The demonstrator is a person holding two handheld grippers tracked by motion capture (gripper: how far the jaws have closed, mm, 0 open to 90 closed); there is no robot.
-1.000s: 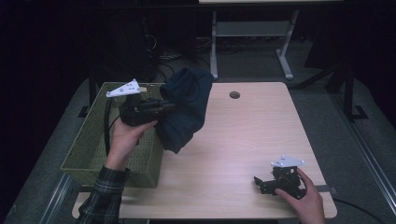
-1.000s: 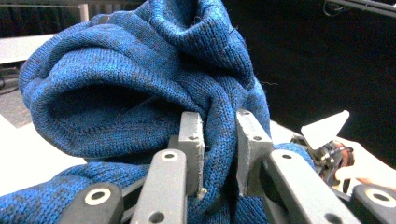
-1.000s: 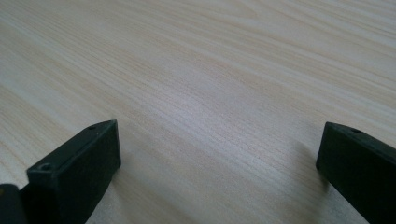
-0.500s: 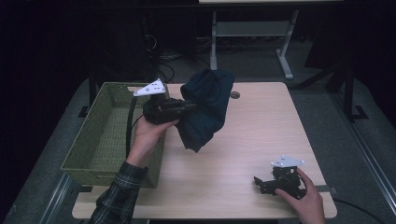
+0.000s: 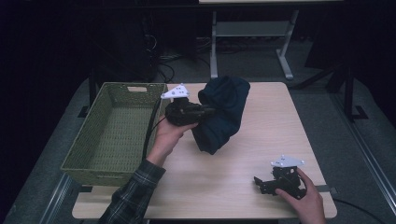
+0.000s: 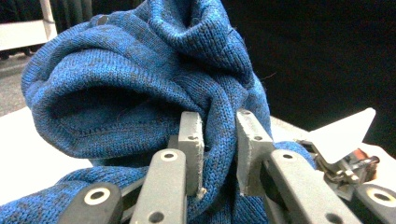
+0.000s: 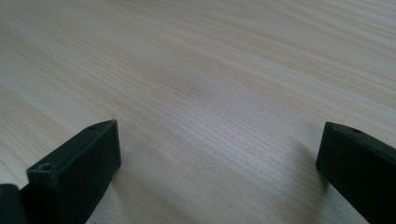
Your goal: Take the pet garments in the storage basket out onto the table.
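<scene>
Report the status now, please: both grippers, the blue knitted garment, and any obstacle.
Left gripper shut on blue knitted garment, held over the table. Right gripper open, resting on table, holding nothing. Green basket at left, no obstacle seen.

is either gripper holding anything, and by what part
The left gripper pinches a bunched fold of the blue knitted garment; the right gripper is open and empty.

Sweater bottom cut off

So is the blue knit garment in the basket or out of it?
Out: the blue knit garment hangs bunched from the left gripper over the table, beside the basket.
</scene>
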